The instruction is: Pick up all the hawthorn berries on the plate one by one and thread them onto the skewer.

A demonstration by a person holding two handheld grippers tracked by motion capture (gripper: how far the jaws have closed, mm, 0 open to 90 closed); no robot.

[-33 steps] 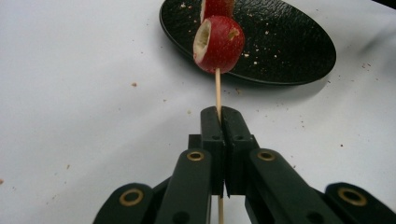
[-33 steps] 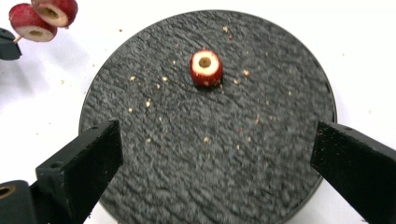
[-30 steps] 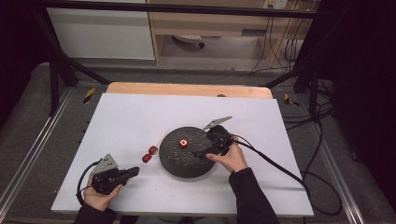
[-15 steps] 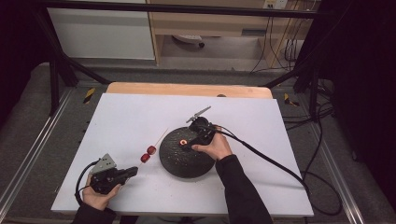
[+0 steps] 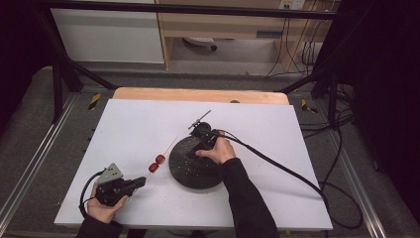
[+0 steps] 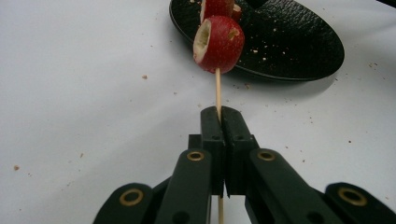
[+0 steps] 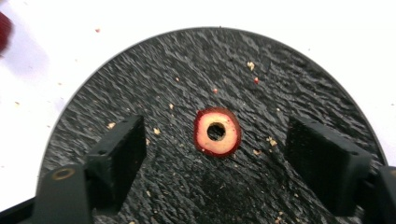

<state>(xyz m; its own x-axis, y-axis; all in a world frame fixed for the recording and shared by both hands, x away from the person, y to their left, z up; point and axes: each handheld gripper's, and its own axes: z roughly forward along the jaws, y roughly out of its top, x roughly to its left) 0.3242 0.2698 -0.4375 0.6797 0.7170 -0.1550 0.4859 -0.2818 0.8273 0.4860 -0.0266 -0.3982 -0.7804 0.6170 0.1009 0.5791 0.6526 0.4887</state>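
Note:
My left gripper (image 5: 142, 181) rests on the white table (image 5: 277, 129) at the near left, shut on a thin wooden skewer (image 6: 217, 91). Two red hollowed fruit pieces (image 5: 157, 163) are threaded on the skewer; the nearer one (image 6: 218, 44) hangs just short of the black textured plate (image 5: 190, 171). My right gripper (image 7: 223, 158) points down over the plate (image 7: 280, 93). Its jaws have just been closing and stand apart on either side of a red fruit ring (image 7: 217, 131) lying flat on the plate, pads clear of it. In the high view the right gripper (image 5: 200, 140) covers the ring.
Crumbs are scattered over the plate and the table around it. The right gripper's black cable (image 5: 282, 171) trails off to the right across the table. A wooden board edge (image 5: 198, 94) runs along the table's far side. Metal frame rails flank the table.
The right gripper has moved left across the plate from its right edge to its far left part, now hiding the red ring in the high view. The left gripper and skewer stayed put.

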